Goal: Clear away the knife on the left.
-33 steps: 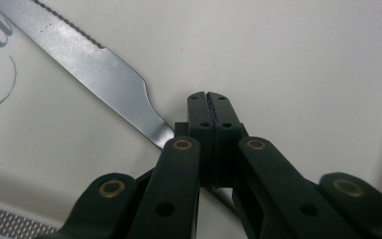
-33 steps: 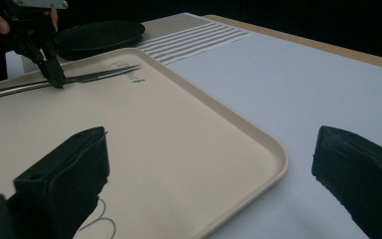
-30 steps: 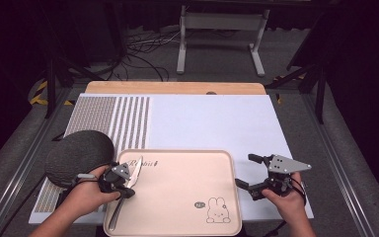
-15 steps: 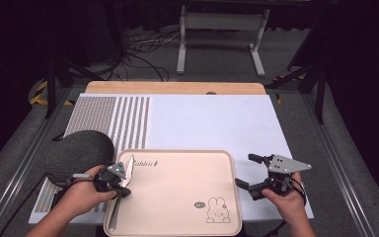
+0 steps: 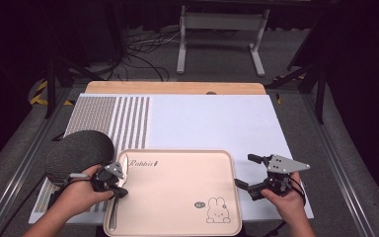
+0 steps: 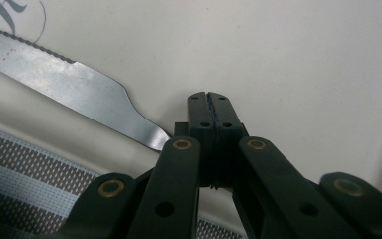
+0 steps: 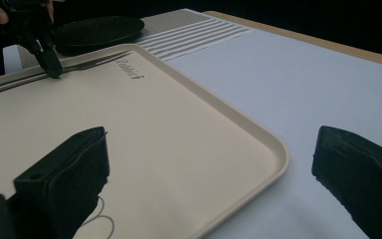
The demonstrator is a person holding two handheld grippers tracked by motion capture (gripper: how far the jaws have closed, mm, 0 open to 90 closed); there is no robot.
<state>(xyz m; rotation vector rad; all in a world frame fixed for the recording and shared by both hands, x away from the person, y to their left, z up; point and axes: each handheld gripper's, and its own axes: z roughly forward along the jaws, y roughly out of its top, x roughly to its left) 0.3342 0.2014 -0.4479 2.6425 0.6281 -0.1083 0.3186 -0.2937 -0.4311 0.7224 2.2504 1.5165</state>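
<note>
A beige tray (image 5: 177,187) with a rabbit drawing lies at the table's near edge. A serrated table knife (image 5: 112,212) lies along its left rim, blade pointing away from me. In the left gripper view the blade (image 6: 69,84) narrows and runs under the jaws. My left gripper (image 5: 118,191) is shut and pressed down at the knife's neck, and its tips (image 6: 210,99) meet with nothing between them. My right gripper (image 5: 247,171) hovers open just off the tray's right rim (image 7: 258,144), holding nothing.
A dark round plate (image 5: 79,153) sits on the striped placemat (image 5: 113,118) left of the tray. A white mat (image 5: 212,123) covers the table beyond the tray. The wooden far edge (image 5: 177,88) and metal side rails bound the table.
The knife's blade has swung left and now lies along the tray's left rim. The left gripper shifted slightly left with it. The right gripper has not moved.
</note>
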